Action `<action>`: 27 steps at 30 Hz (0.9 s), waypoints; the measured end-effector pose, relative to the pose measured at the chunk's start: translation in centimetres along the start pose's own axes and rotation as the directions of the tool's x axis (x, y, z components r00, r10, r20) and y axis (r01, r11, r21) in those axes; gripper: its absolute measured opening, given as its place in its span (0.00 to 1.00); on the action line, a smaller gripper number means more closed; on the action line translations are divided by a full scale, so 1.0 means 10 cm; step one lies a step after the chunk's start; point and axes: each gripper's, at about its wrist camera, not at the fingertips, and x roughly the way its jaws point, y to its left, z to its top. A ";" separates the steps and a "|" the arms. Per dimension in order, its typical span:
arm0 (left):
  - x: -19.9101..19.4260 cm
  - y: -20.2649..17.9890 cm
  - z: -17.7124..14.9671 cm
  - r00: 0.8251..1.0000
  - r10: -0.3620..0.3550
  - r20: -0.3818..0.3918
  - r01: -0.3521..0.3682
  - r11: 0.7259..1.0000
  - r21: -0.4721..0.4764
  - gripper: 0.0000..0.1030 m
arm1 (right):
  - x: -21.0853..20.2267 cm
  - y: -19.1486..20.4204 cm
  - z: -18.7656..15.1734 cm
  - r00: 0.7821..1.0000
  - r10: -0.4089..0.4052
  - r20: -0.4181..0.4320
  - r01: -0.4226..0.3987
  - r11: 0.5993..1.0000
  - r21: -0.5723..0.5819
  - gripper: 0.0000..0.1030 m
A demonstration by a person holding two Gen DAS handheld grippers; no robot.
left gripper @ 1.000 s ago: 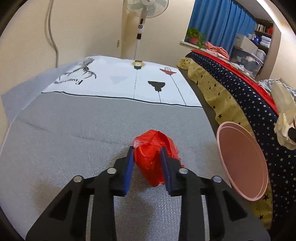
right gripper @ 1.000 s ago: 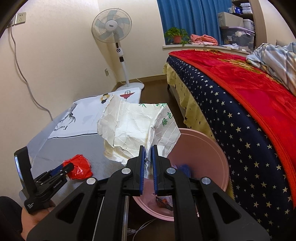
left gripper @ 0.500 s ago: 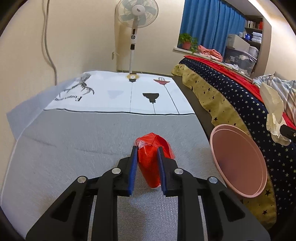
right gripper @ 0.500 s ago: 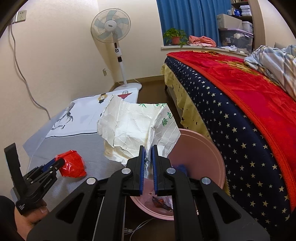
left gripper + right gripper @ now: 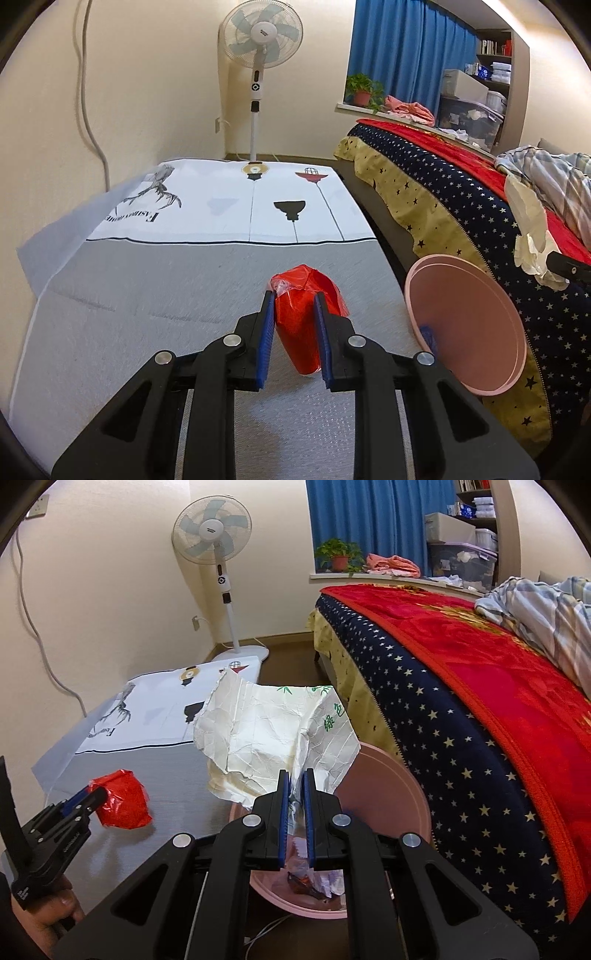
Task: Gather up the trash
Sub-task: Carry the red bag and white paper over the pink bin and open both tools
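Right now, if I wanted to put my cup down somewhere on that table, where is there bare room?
The grey cloth left of the red wrapper is bare, up to the printed white cloth beyond. It is crowded on the right: the left claw grips the wrapper, and the right claw holds crumpled white paper above the pink bin.

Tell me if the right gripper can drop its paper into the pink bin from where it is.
Probably yes. The right gripper is shut on the crumpled white paper just above the pink bin, whose open mouth faces it with nothing between.
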 end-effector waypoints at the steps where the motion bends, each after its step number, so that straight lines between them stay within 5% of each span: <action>1: -0.01 -0.02 0.01 1.000 -0.004 0.003 0.004 1.000 0.001 0.20 | 0.00 -0.01 0.01 1.000 -0.006 0.000 0.006 1.000 0.000 0.08; 27: 0.12 -0.98 0.13 0.979 -0.203 0.034 0.199 0.976 0.091 0.20 | 0.09 -0.28 0.04 0.982 -0.190 -0.009 0.190 0.982 -0.015 0.08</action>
